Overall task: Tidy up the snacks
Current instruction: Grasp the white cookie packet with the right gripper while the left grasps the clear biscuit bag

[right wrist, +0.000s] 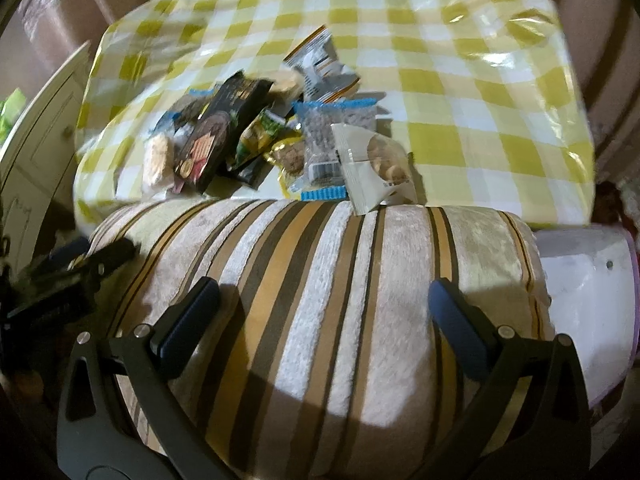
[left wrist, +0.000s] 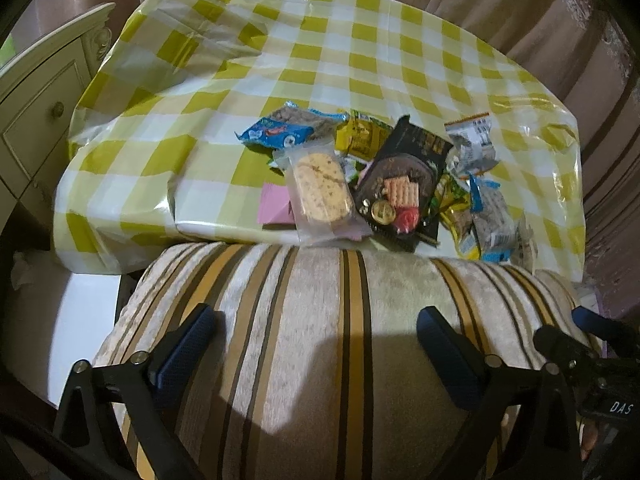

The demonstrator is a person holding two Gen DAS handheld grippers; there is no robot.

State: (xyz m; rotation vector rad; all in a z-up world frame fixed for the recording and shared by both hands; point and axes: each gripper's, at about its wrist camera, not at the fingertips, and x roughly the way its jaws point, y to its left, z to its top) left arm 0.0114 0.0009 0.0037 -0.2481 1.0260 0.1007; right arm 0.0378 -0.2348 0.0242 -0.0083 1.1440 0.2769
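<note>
A heap of snack packets lies near the front edge of a table under a yellow-and-white checked cloth [left wrist: 360, 52]. In it I see a clear-wrapped round cracker [left wrist: 320, 188], a black biscuit box [left wrist: 404, 184], a blue packet [left wrist: 276, 134], yellow packets [left wrist: 362, 136] and a white-grey packet [left wrist: 472, 142]. My left gripper [left wrist: 316, 344] stands open over a striped cushion [left wrist: 320, 320], short of the heap, nothing between its fingers. My right gripper [right wrist: 324, 316] is open too, above the same cushion [right wrist: 320, 264]. A white packet [right wrist: 376, 164] leans at the heap's near edge.
A cream cabinet with a knob [left wrist: 44, 112] stands left of the table. Pinkish curtains [left wrist: 560, 20] hang behind and to the right. A white seat or surface [right wrist: 584, 280] lies right of the cushion. The right gripper's body [left wrist: 592, 360] shows at the left view's lower right.
</note>
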